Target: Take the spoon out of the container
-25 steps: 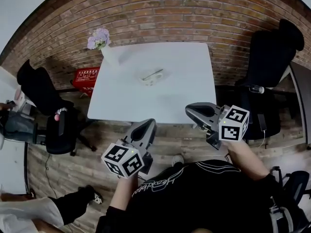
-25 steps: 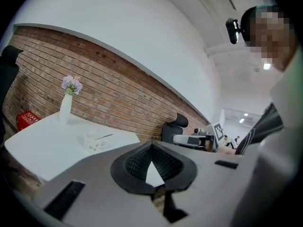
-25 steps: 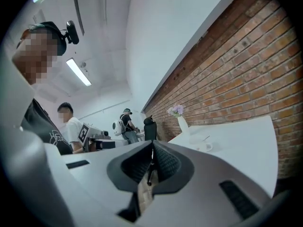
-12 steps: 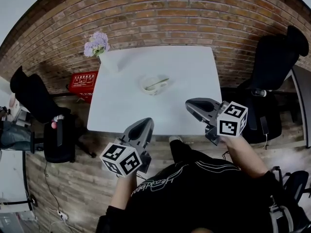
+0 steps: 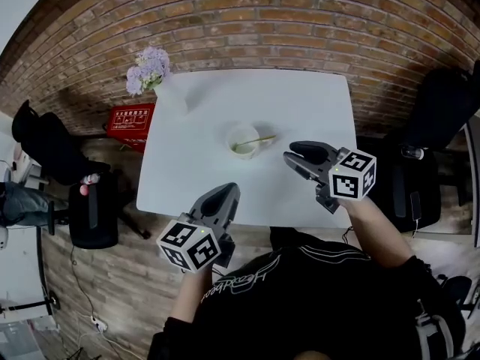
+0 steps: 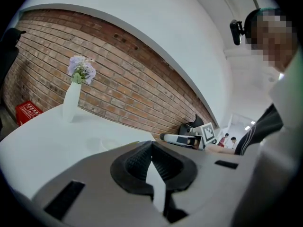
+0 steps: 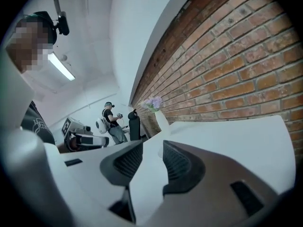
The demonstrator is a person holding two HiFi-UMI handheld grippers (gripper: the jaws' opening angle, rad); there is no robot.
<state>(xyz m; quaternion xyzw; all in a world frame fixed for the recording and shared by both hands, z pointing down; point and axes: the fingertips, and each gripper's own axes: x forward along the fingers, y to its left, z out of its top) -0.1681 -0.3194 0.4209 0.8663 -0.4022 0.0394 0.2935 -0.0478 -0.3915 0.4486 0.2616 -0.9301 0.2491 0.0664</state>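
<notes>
A small white container (image 5: 241,136) stands mid-table on the white table (image 5: 195,163). A spoon (image 5: 257,141) rests in it, its handle poking out to the right over the rim. My right gripper (image 5: 294,156) hovers over the table just right of the spoon handle, apart from it. Its jaws are opening, and the right gripper view shows a gap between the pads (image 7: 177,162) with nothing in it. My left gripper (image 5: 227,194) hangs at the table's front edge, short of the container, with its pads (image 6: 163,162) meeting at the tips and nothing held.
A white vase (image 5: 172,96) of purple flowers (image 5: 148,67) stands at the table's back left corner. A brick wall (image 5: 300,28) runs behind. A red crate (image 5: 130,118) and a black chair (image 5: 45,145) sit to the left, and another black chair (image 5: 442,103) to the right.
The person has stepped up to the table. The right gripper has moved over the table's front right, close beside the container. The left gripper has reached the front edge.
</notes>
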